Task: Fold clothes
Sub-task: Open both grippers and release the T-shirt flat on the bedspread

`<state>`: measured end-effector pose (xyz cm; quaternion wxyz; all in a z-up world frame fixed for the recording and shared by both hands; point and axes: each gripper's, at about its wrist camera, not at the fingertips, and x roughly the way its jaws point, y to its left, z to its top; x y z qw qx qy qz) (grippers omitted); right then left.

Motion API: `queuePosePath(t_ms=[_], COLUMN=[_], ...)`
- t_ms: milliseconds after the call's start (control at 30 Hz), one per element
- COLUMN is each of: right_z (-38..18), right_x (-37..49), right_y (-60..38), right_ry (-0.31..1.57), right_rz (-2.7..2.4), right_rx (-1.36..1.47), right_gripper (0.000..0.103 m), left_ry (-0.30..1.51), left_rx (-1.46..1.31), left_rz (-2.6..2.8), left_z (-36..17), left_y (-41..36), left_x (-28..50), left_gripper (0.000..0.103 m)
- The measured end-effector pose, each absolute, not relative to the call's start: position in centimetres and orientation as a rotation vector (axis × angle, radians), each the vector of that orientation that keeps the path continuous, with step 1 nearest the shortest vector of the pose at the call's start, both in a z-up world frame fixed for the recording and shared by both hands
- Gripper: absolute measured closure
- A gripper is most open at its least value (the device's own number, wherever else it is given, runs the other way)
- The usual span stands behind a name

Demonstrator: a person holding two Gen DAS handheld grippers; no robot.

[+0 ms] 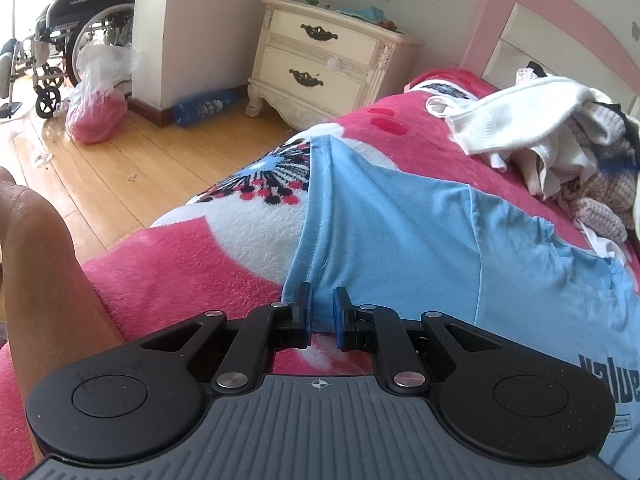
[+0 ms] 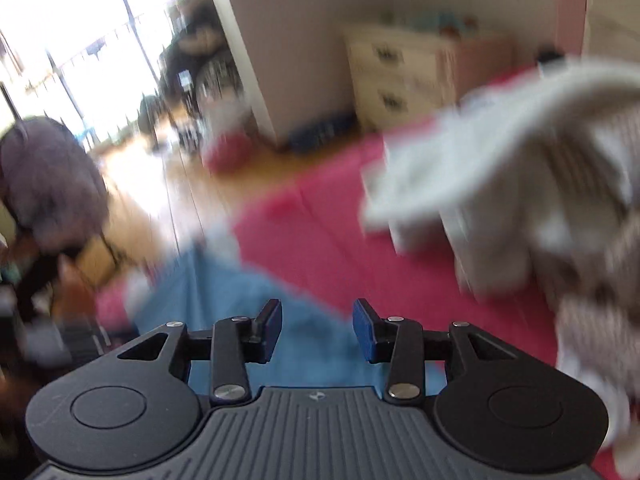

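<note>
A light blue T-shirt lies spread on a pink and white fleece blanket on the bed. My left gripper is at the shirt's near edge, its jaws nearly together with a bunch of the blue cloth pinched between the pads. The right wrist view is smeared by motion. There my right gripper hangs open above the blue T-shirt and the pink blanket, with nothing between its fingers. A pile of white and knitted clothes sits at the head of the bed, and the same pile is close on the right.
A cream nightstand stands beside the pink headboard. On the wooden floor are a blue bottle, a plastic bag and a wheelchair. A bare forearm is at the left. A blurred person is at far left.
</note>
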<state>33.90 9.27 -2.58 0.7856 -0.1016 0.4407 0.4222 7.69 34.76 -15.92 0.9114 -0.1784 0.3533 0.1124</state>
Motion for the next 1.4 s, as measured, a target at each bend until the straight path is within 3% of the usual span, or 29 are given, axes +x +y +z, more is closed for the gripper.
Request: queuePosePath(t_ms=[167,300,467,533,633,867,1133,1400], right_z=[-10.7,-11.9,-7.0,-3.4,2.6,14.6,14.0,16.3], right_x=[34.8,37.3,36.2,34.0,30.3,20.7,8.8,4.0], right_y=[9.7,8.7,4.5,2.4,-1.1,-7.0,-9.6,-10.5], right_ry=[1.075,0.931,0.823,0.782,0.718,0.638,0.656,0.656], right_rz=[0.87,0.725,0.675,0.704,0.757,0.881,1.021,1.073], right_rx=[-0.217,-0.102,-0.024,-0.033,-0.038,-0.062,-0.049,-0.088], right_gripper=[0.065,0.073,0.07,0.07,0.07,0.068,0.068,0.068], left_ry=[0.729,0.729,0.681,0.636,0.584,0.628,0.706,0.657], left_rx=[-0.337,-0.316,-0.34,-0.372,-0.457,-0.516,-0.532,-0.435], left_rz=[0.256,0.266,0.267,0.294,0.348,0.241,0.169,0.249], left_z=[-16.0,-16.1,-16.0,-15.4,-14.0,-5.4,3.5,14.6], left_y=[34.1,33.9,34.4,34.8,35.6,32.8,26.0,16.2], left_x=[7.8,8.0,7.7,7.0,5.2,-1.1,-11.4,-18.8], left_gripper=[0.091,0.091,0.091,0.083,0.083,0.082,0.082,0.08])
